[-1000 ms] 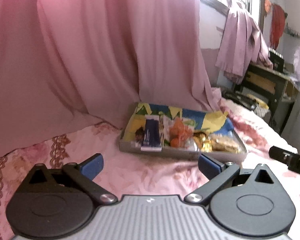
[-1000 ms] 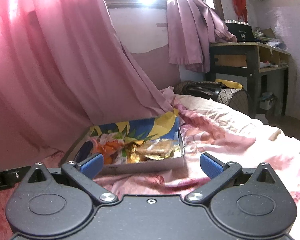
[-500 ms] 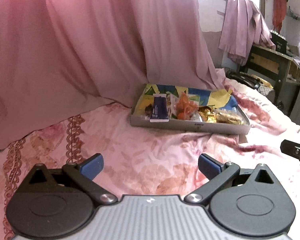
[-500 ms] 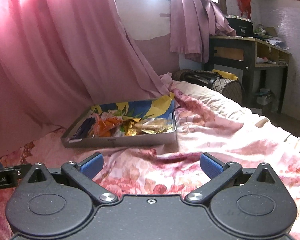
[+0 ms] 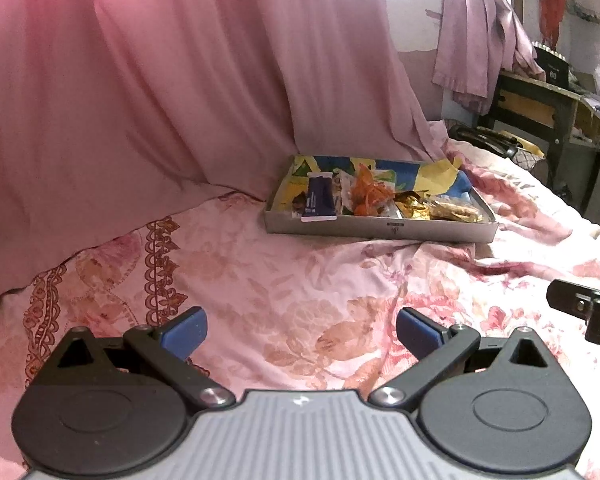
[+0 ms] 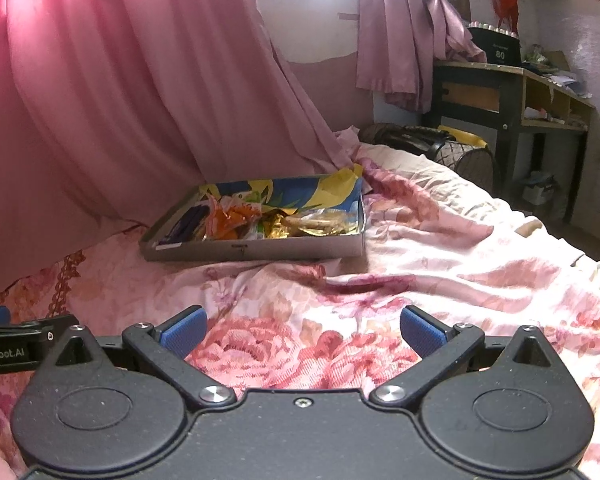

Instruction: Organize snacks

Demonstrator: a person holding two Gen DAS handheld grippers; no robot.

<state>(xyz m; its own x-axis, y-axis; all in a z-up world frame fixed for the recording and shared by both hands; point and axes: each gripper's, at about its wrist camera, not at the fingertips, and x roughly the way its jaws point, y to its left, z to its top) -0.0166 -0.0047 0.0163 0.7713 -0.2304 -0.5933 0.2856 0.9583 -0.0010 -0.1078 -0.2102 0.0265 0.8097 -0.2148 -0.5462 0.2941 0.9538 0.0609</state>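
Observation:
A shallow grey box (image 5: 380, 231) with a colourful lining sits on the floral bedspread near the pink curtain; it also shows in the right wrist view (image 6: 256, 249). In it lie a dark blue packet (image 5: 319, 198), orange-wrapped snacks (image 5: 370, 196), gold foil pieces (image 5: 414, 206) and a clear pack of biscuits (image 5: 454, 212). My left gripper (image 5: 302, 330) is open and empty, well back from the box. My right gripper (image 6: 303, 330) is open and empty, also back from the box. Part of the right gripper shows at the left view's right edge (image 5: 580, 304).
A pink curtain (image 5: 160, 100) hangs behind the box. The floral bedspread (image 6: 440, 264) is wrinkled. A dark wooden desk (image 6: 512, 96) and a black mesh basket (image 6: 468, 156) stand past the bed on the right. Clothes hang by the window (image 6: 400, 32).
Both grippers have drawn back from the box, which now looks smaller and farther away. Both stay open and empty.

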